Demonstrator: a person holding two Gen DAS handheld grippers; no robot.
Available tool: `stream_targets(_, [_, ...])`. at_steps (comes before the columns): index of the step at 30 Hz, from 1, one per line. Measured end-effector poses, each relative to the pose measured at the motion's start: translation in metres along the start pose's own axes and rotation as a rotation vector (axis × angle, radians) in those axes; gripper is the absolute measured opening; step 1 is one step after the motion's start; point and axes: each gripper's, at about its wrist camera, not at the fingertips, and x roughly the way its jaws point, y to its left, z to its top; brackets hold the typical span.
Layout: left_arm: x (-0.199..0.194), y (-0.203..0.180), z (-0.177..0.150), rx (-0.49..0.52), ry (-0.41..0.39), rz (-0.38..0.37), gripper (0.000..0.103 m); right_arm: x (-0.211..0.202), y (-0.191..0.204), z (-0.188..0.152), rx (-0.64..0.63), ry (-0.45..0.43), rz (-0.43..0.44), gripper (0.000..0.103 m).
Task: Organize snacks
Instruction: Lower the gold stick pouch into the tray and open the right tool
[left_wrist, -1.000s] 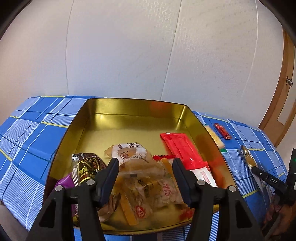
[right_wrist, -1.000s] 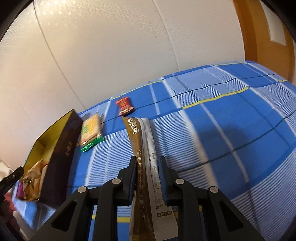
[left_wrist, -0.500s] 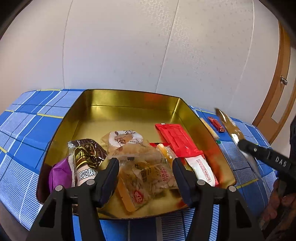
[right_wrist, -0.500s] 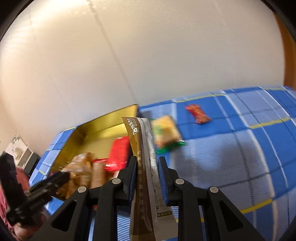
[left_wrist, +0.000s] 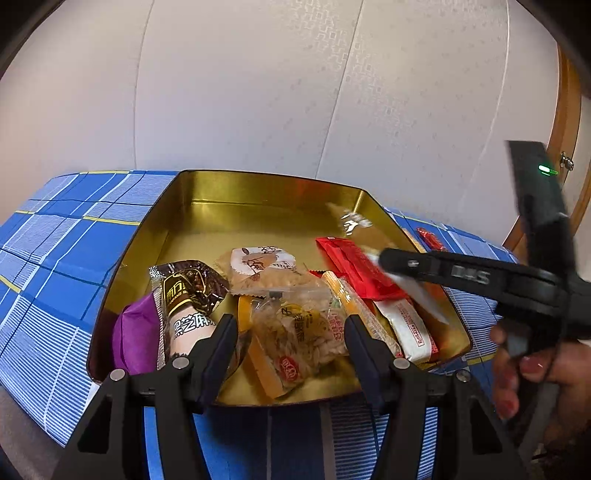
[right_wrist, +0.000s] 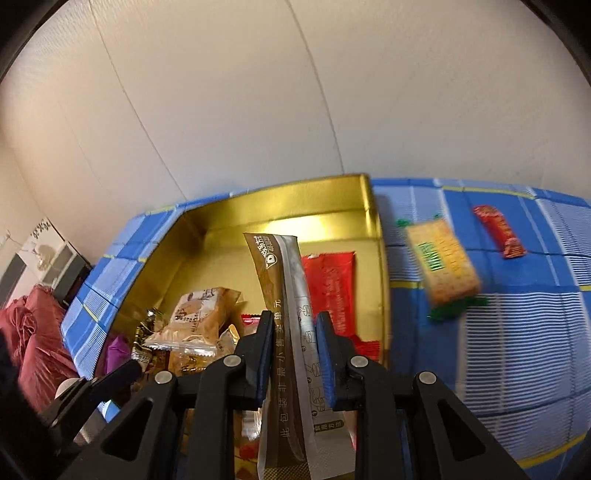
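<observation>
Your right gripper is clamped on a long brown-and-silver foil sachet, its blue-padded jaws pinching the flat strip about midway along, and holds it slanted above the right side of the gold tin. Your left gripper hangs at the tin's near edge with its jaws spread wide and nothing between them. The tin, a shallow rectangular box with rounded corners and glossy, mirror-like walls, sits on a blue checked cloth ruled with white and yellow lines. Inside it lies a loose heap: a crinkled clear bag of pale seeds, a glossy dark chocolate-coloured wrapper, a purple pouch, a tan pillow pack with a white label and a flat red packet along the right wall. Outside the tin, on the cloth to its right, rest a square cracker pack with green trim and, farther towards the cloth's far right corner, a small red bar.
</observation>
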Motion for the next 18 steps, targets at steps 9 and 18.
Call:
stream_targets(9, [0.0, 0.004, 0.0, -0.021, -0.002, -0.004, 0.061, 0.033, 0.017, 0.017, -0.047, 0.07, -0.019, 0.032])
stream_targets(18, [-0.002, 0.003, -0.002, -0.036, -0.004, -0.018, 0.061, -0.015, -0.005, 0.007, -0.013, -0.124, -0.034, 0.048])
